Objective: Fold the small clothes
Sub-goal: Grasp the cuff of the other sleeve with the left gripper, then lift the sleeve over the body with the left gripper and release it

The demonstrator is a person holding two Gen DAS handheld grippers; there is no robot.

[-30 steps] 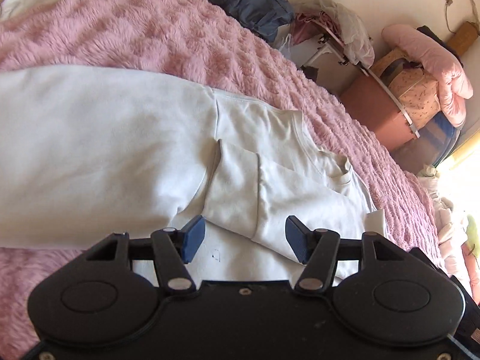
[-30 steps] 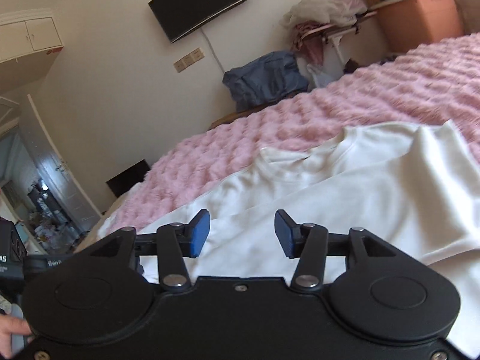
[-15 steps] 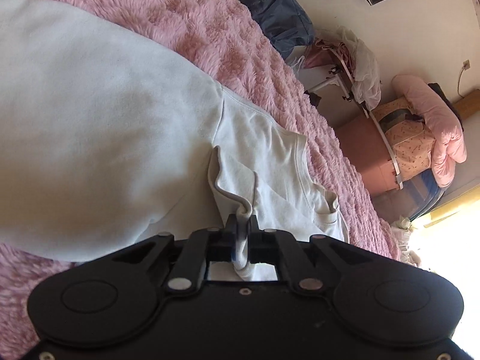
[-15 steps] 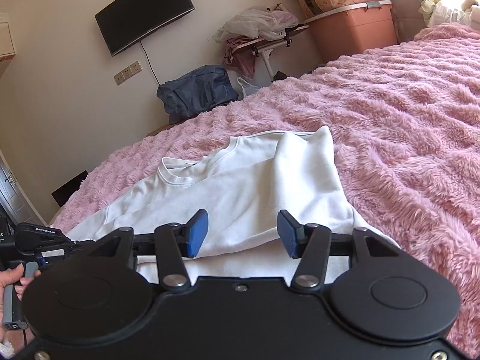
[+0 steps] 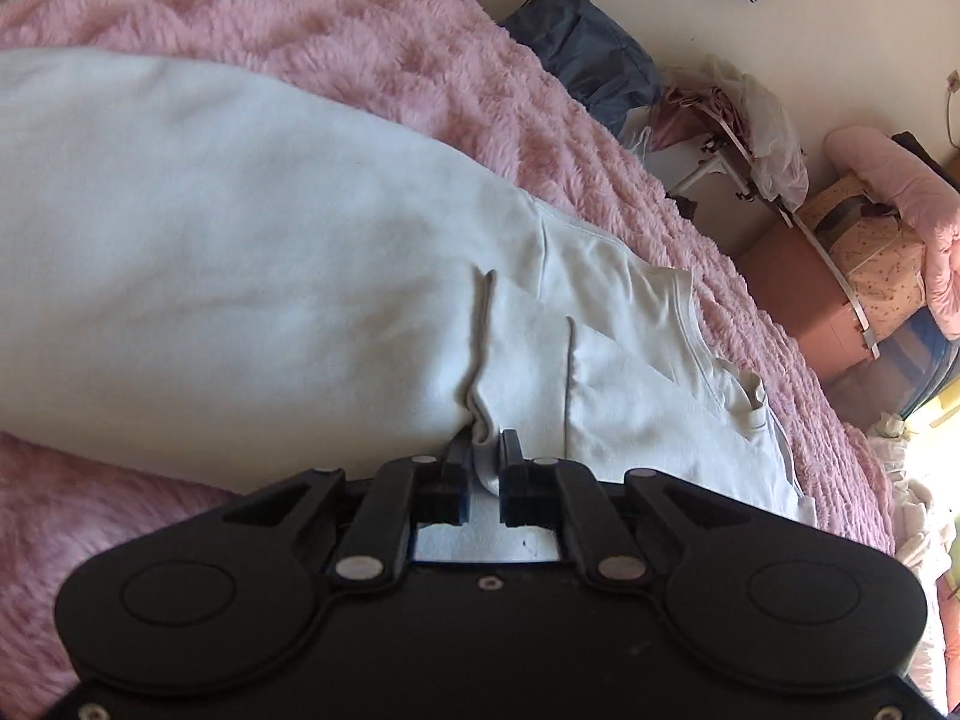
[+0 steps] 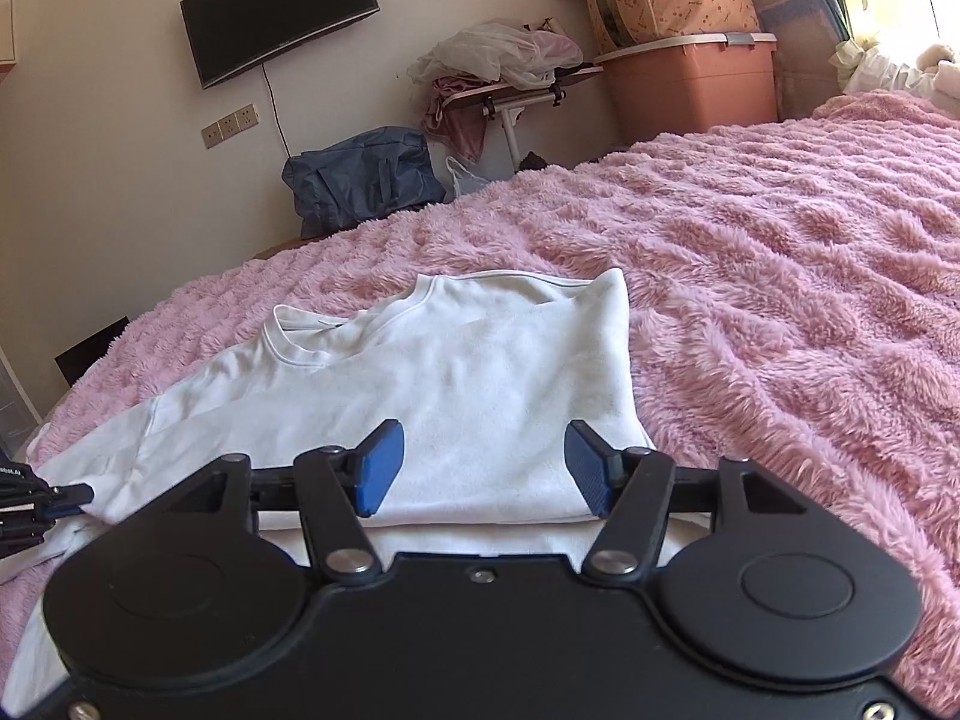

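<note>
A white sweatshirt [image 5: 270, 276] lies on the pink fluffy blanket [image 5: 420, 60], partly folded, its neckline away from me in the right wrist view [image 6: 480, 372]. My left gripper [image 5: 485, 468] is shut on a ridge of the sweatshirt's sleeve fabric near its edge. My right gripper [image 6: 483, 468] is open, its blue pads [image 6: 378, 468] just above the folded part of the sweatshirt, holding nothing. The left gripper's tip shows at the far left of the right wrist view [image 6: 54, 498].
Past the bed's far edge stand a dark blue bag [image 6: 366, 180], a small folding table heaped with clothes [image 6: 510, 72], an orange storage bin [image 6: 690, 84] with bags on it, and a wall television [image 6: 282, 12]. Pink blanket stretches to the right [image 6: 780, 300].
My left gripper shut on the sleeve fabric and has drawn it along, still shut. My right gripper swung right and lower over the sweatshirt, staying open.
</note>
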